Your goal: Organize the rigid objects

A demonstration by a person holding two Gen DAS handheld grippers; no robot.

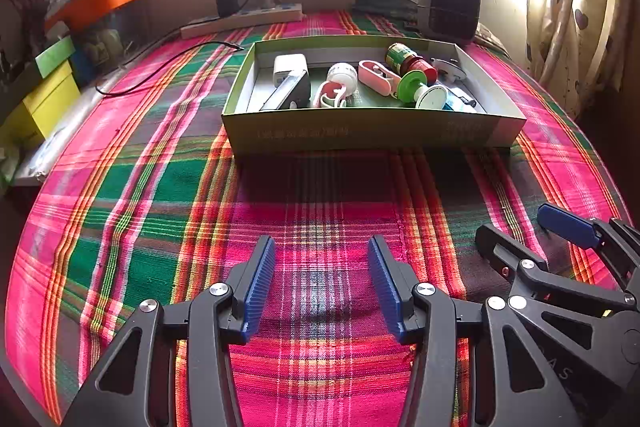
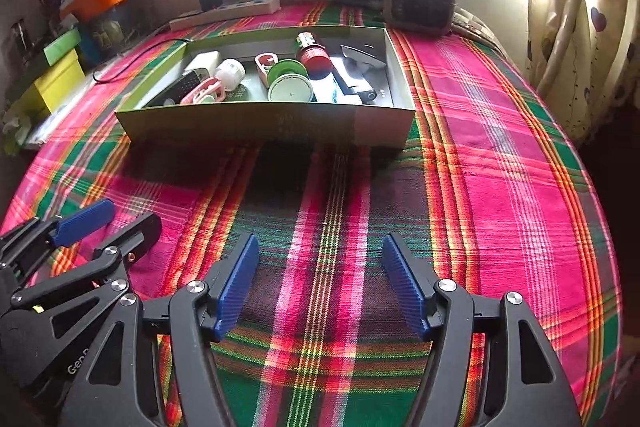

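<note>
Both grippers hover with jaws apart and empty: the left gripper (image 1: 322,291) and right gripper (image 2: 320,283). The box (image 1: 360,135) of gathered objects lies ahead, upper centre, long side crosswise; neither is clearly nearer.

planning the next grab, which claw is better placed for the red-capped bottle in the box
Right, probably. Both claws are open and empty, short of the box; the bottle lies toward its right end, nearer the right claw than the left claw.
</note>
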